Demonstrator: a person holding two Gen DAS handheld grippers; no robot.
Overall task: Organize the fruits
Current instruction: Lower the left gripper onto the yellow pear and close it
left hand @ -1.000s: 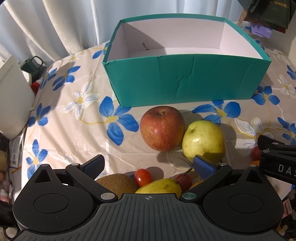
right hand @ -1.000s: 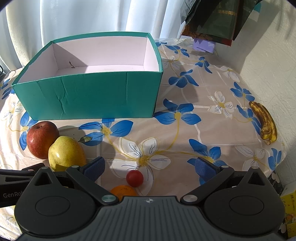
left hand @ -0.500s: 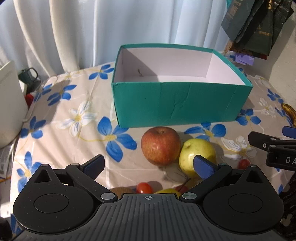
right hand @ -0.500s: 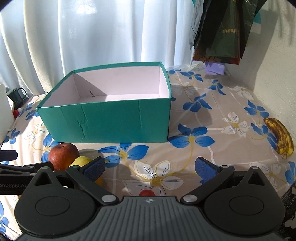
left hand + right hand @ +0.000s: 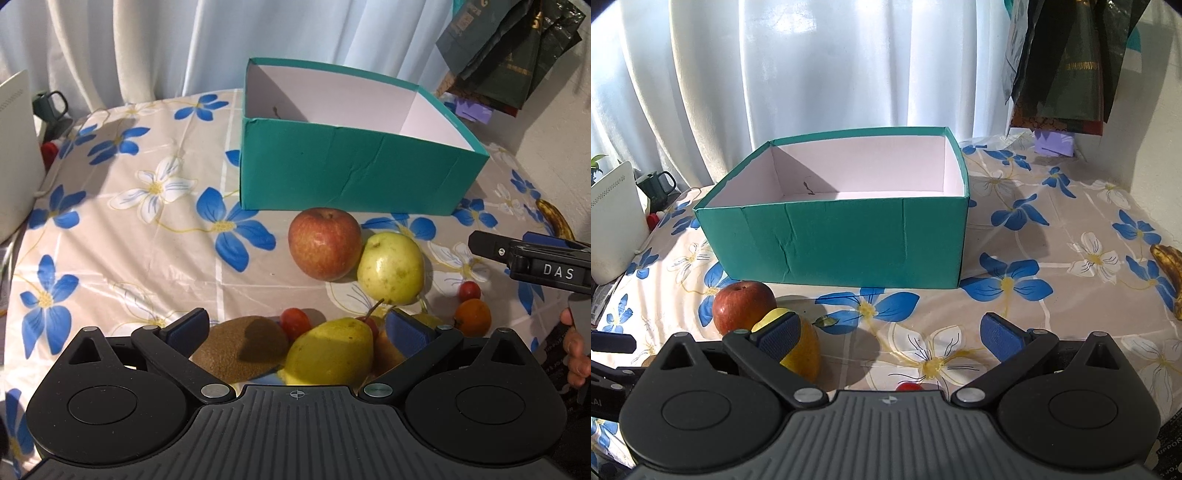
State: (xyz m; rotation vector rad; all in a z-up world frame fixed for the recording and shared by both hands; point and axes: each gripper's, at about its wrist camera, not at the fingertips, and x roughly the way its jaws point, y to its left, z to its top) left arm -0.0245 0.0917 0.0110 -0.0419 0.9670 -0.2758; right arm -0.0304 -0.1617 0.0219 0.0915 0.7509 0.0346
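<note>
A round table [image 5: 1071, 236] carries a beige plastic cloth printed with blue and white flowers. White curtains [image 5: 812, 74] hang in folds behind it, lit brightly from outside. A pale plaster wall [image 5: 1145, 129] stands at right, with dark bags [image 5: 1067, 62] hanging against it. Sunlight falls in patches across the cloth.

Each gripper, left gripper [image 5: 295, 328] and right gripper [image 5: 888, 334], has a ribbed grey-black body, two round black hubs behind the jaws, silver pivot screws, and dark-blue textured pads [image 5: 777, 332]. White letters "DAS" mark the right gripper's side.
</note>
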